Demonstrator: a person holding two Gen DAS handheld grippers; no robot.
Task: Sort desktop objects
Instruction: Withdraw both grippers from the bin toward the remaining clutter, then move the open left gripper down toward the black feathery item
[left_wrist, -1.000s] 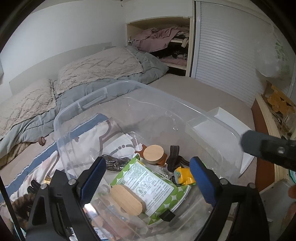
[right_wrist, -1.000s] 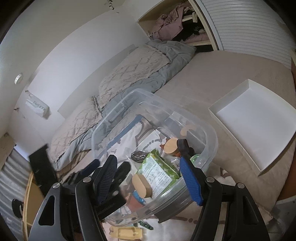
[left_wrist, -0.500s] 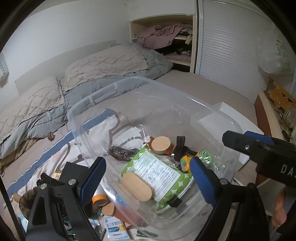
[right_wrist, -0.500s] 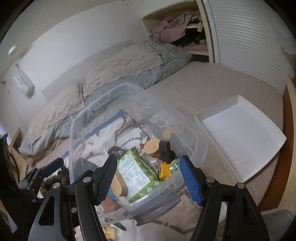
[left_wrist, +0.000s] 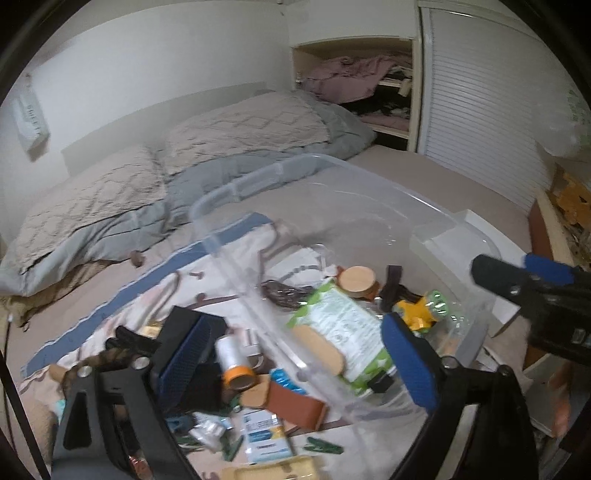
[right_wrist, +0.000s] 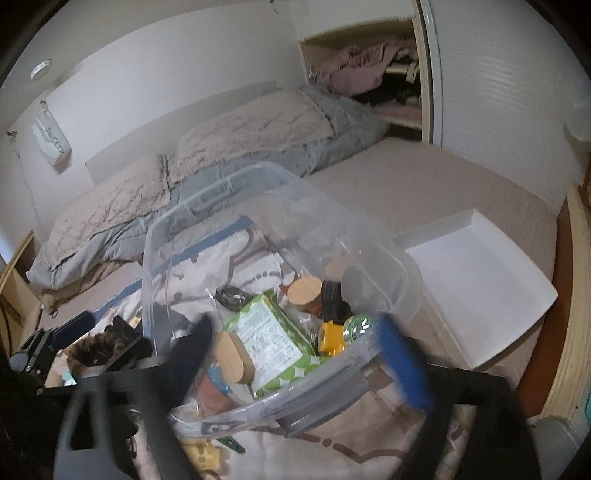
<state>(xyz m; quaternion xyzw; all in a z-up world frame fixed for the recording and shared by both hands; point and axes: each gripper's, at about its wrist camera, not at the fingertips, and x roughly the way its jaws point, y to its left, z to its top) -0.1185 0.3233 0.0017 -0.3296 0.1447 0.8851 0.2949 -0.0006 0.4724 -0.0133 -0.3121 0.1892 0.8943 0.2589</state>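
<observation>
A clear plastic bin (left_wrist: 369, 206) sits on the patterned cloth on the bed. It holds a green-white packet (left_wrist: 340, 325), a round wooden lid (left_wrist: 357, 281), a yellow flashlight (left_wrist: 421, 306) and an oblong wooden piece (left_wrist: 319, 349). My left gripper (left_wrist: 295, 354) straddles the bin's near left corner, its jaws opening, pads off the plastic. My right gripper (right_wrist: 295, 362) is blurred, its jaws opening wide around the bin's near rim (right_wrist: 295, 391) without pressing it. The packet (right_wrist: 269, 339) and flashlight (right_wrist: 334, 338) show behind that rim.
Loose items lie on the cloth left of the bin: an orange tape roll (left_wrist: 236, 376), a brown leather case (left_wrist: 295, 402), a small box (left_wrist: 264, 435), green pegs (left_wrist: 325, 448). A white tray (right_wrist: 476, 291) lies right of the bin. Pillows and a grey quilt lie behind.
The left view has slid left, so the bin now sits further right and the loose items beside it show. The right gripper's jaws have spread wider and its view has rolled.
</observation>
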